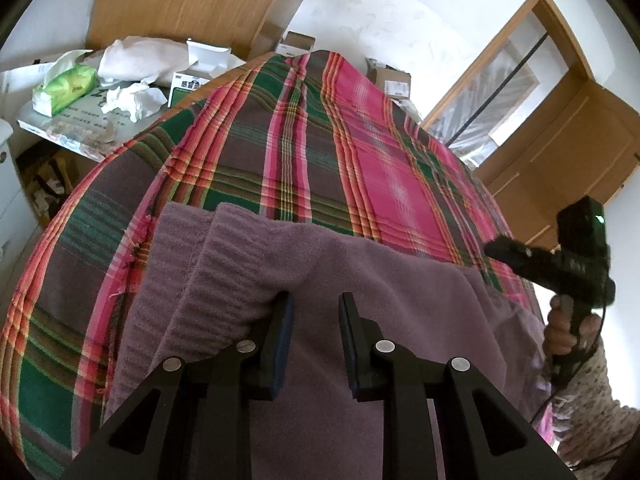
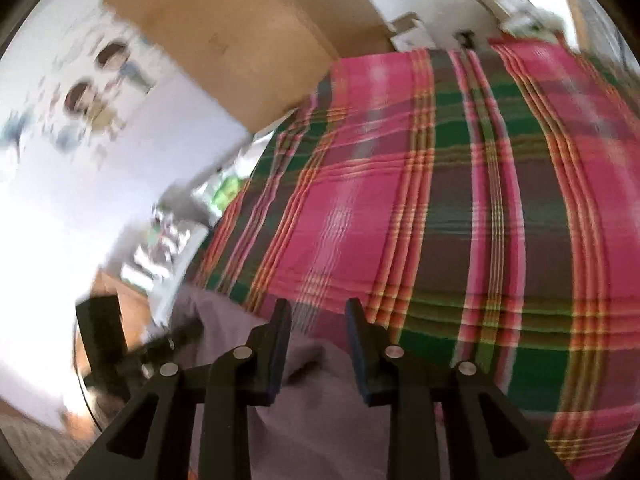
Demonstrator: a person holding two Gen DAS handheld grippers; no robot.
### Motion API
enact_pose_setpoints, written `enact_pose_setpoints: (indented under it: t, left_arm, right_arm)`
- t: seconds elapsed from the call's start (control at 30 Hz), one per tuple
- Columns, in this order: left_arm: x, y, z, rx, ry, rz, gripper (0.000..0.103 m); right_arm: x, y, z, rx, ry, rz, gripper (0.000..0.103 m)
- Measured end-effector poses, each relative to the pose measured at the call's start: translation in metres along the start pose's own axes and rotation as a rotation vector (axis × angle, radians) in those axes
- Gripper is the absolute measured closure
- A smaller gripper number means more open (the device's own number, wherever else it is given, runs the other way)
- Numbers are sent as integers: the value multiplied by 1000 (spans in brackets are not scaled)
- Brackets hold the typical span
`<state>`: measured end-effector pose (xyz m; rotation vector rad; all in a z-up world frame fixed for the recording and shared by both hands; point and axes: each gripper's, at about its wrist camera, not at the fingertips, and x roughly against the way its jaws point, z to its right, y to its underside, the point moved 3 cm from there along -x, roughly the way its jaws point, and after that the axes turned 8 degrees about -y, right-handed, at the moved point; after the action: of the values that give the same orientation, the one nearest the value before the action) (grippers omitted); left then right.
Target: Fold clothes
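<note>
Purple knitted sweater lies on pink-green plaid bedspread, near edge of bed, directly under my left gripper. Left fingers spread, nothing pinched; ribbed cuff or hem fold sits touching outer side of left finger, not between the two. Right gripper also spread and empty, over sweater's far side, view blurred. I judge left hand nearer to ribbed edge; sweater's long axis I cannot tell.
</note>
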<state>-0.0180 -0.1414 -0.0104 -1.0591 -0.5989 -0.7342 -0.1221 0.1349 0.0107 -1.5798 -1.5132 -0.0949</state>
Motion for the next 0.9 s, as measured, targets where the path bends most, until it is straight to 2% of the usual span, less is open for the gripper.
enact_pose_setpoints:
  t: [0.1, 0.17, 0.23, 0.27, 0.37, 0.53, 0.67, 0.8, 0.9]
  left_arm:
    - [3, -3, 2, 4, 4, 15, 79]
    - [8, -5, 10, -10, 36, 30, 79]
    - [11, -5, 19, -38, 68, 41, 79]
    - [11, -5, 25, -62, 69, 37, 79]
    - [4, -3, 30, -89, 59, 11, 79]
    - [-8, -2, 24, -59, 64, -22, 79]
    - [-9, 0, 21, -52, 72, -28, 79]
    - [-10, 1, 19, -43, 76, -33, 79]
    - [-11, 1, 19, -43, 76, -36, 79]
  right_arm:
    - [-4, 15, -13, 75, -38, -79, 74]
    - [-13, 22, -16, 68, -108, -150, 74]
    - [-26, 26, -16, 57, -104, -201, 74]
    - [-32, 27, -13, 47, -86, -221, 74]
    - [-38, 33, -11, 15, -109, -280, 69]
    - [-38, 36, -12, 38, -119, -315, 68]
    - [-45, 30, -12, 27, -140, -299, 68]
    - [-53, 26, -18, 32, -155, -286, 64]
    - [-49, 25, -16, 33, -151, -238, 65]
